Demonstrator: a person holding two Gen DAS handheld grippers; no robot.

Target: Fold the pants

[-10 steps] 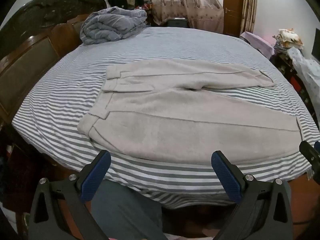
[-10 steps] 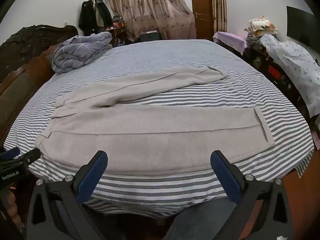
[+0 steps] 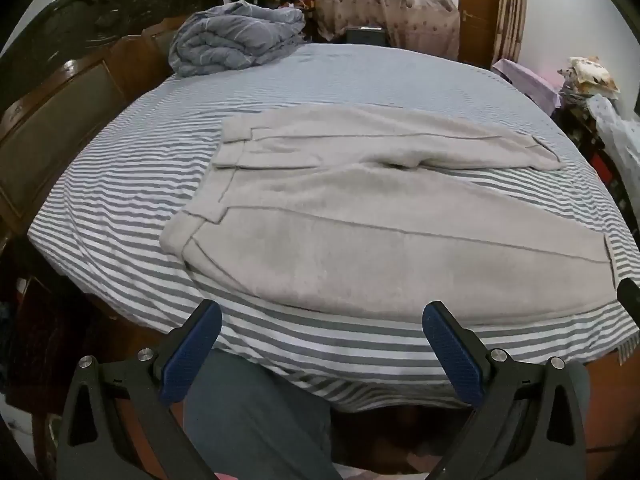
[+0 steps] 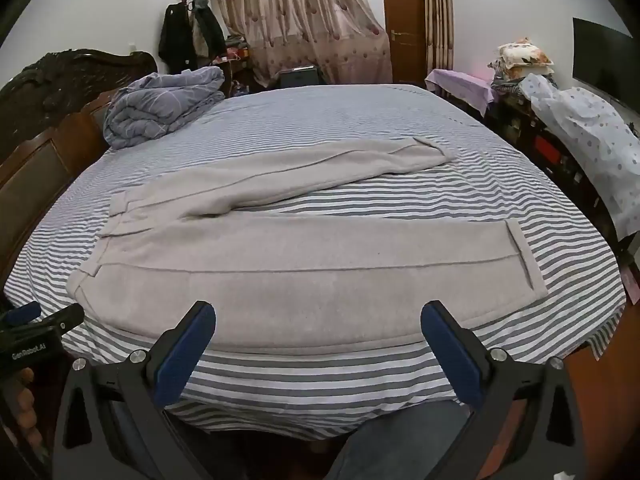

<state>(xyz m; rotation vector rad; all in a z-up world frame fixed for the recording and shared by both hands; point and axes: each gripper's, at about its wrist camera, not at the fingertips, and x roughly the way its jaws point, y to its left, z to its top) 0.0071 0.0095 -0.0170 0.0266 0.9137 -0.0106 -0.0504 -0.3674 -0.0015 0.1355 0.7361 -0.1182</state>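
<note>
Light grey pants (image 3: 360,216) lie flat on the striped bed (image 3: 120,184), waistband to the left, legs spread apart to the right; they also show in the right wrist view (image 4: 300,276). My left gripper (image 3: 322,350) is open and empty, hanging just off the bed's near edge in front of the waist end. My right gripper (image 4: 318,350) is open and empty, off the near edge in front of the near leg. The near leg's cuff (image 4: 524,256) lies to the right.
A folded blue-grey quilt (image 3: 236,40) sits at the bed's far left by the dark wooden headboard (image 3: 52,92). Cluttered furniture with covered items (image 4: 580,128) stands along the right side. Curtains (image 4: 304,20) and a door (image 4: 402,24) are behind the bed.
Both grippers have shifted very slightly; the pants lie as before.
</note>
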